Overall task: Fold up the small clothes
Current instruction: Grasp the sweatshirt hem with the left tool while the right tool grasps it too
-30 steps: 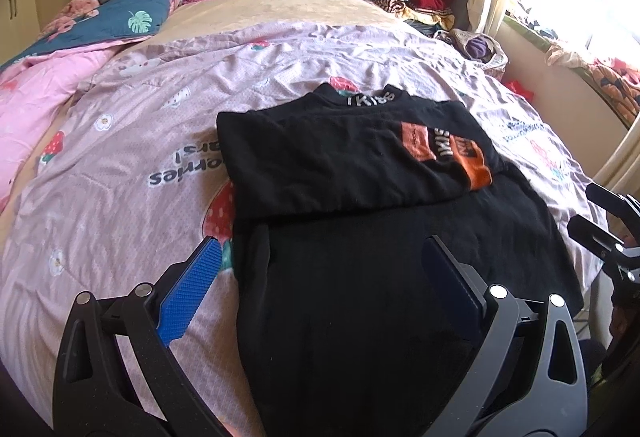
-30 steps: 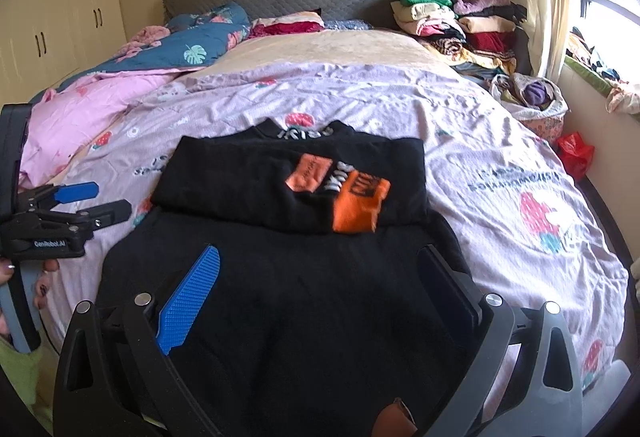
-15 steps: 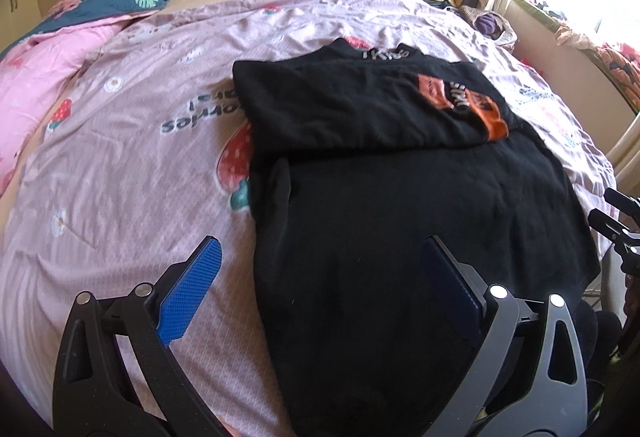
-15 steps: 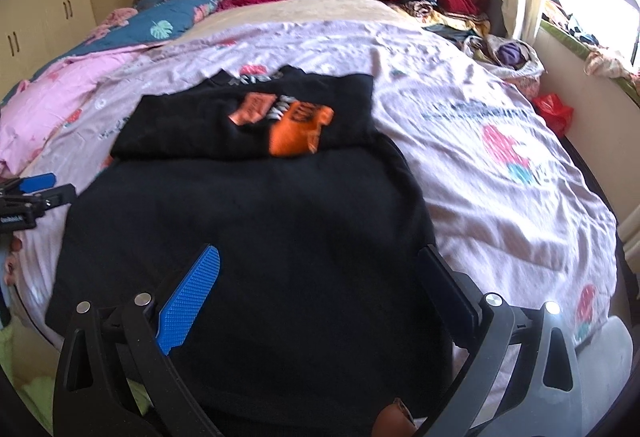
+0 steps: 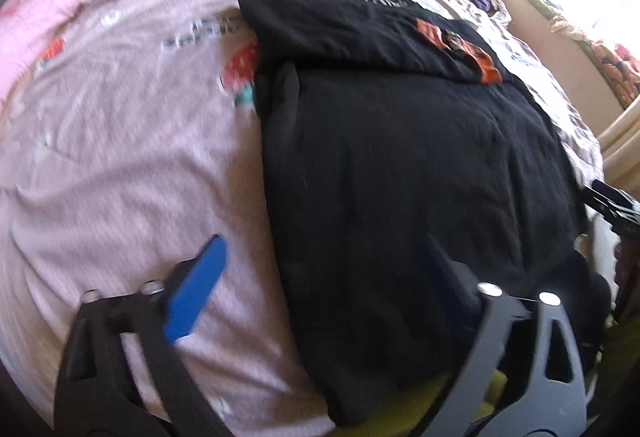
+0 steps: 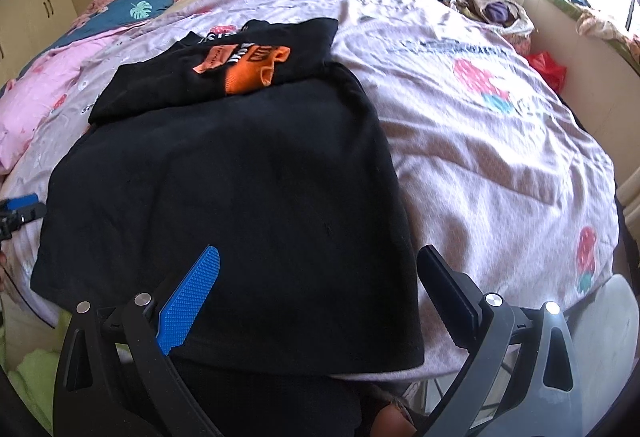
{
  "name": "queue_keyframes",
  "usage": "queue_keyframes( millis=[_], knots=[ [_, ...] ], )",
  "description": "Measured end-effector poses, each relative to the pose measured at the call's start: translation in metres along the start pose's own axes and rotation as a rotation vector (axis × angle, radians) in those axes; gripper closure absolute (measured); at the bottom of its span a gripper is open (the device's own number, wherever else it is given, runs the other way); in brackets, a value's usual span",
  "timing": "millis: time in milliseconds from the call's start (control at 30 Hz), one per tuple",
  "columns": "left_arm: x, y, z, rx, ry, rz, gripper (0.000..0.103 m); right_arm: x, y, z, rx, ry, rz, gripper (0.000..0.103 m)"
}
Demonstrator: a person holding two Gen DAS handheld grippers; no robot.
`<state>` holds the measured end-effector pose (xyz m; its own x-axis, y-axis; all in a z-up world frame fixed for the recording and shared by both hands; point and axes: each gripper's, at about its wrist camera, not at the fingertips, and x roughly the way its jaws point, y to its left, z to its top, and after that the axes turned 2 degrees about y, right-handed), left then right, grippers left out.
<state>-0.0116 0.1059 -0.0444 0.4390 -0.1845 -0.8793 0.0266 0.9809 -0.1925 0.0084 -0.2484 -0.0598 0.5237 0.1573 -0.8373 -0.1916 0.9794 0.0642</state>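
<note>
Both grippers lowered toward bed's near edge; left gripper (image 5: 320, 269) narrowing, empty; right gripper (image 6: 320, 269) spread, empty. Soft black shirt (image 6: 240, 197), top folded; the red bag (image 6: 546, 71) shows only in the right view.

left view: blurred | black shirt (image 5: 400, 177) hem: cut off below

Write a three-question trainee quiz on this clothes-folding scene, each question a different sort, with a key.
1. True or false: the black T-shirt lies on the pink bedspread.
2. The orange print is on: A) the folded-over far part, B) the near hem.
3. Fill in: the right gripper and the left gripper each have their jaws ____.

Key: 1 true; 2 A; 3 open, either side of a near corner of the shirt.
</note>
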Motion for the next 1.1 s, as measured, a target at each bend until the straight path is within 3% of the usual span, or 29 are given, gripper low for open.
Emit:
queue_keyframes(
  millis=[100,133,533,600,767,833,900,1000,1100],
  knots=[
    [0.003,0.002,-0.016,-0.024,0.045,-0.050,0.053,-0.002,-0.006,-0.003,0.007,0.004,0.003,0.005],
    [0.003,0.001,-0.021,-0.029,0.054,-0.060,0.055,-0.002,-0.008,-0.004,0.009,0.006,0.006,0.005],
    [0.013,-0.003,-0.054,-0.053,0.144,-0.133,0.057,-0.001,-0.029,-0.023,0.055,0.061,0.074,0.005],
    [0.013,0.000,-0.053,-0.065,0.141,-0.133,0.065,0.000,-0.032,-0.026,0.063,0.073,0.098,0.007],
    [0.012,0.008,-0.051,-0.103,0.136,-0.152,0.092,0.010,-0.037,-0.032,0.071,0.123,0.108,0.039],
    [0.008,0.008,-0.050,-0.101,0.122,-0.165,0.098,0.011,-0.038,-0.033,0.063,0.132,0.105,0.069],
    [0.002,0.007,-0.048,-0.093,0.104,-0.167,0.100,0.007,-0.037,-0.033,0.041,0.118,0.096,0.086],
    [-0.009,0.007,-0.044,-0.081,0.078,-0.176,0.100,-0.003,-0.038,-0.030,0.017,0.084,0.098,0.094],
    [-0.025,0.008,-0.034,-0.070,0.028,-0.174,0.101,-0.016,-0.039,-0.023,0.015,0.041,0.116,0.095]
  ],
)
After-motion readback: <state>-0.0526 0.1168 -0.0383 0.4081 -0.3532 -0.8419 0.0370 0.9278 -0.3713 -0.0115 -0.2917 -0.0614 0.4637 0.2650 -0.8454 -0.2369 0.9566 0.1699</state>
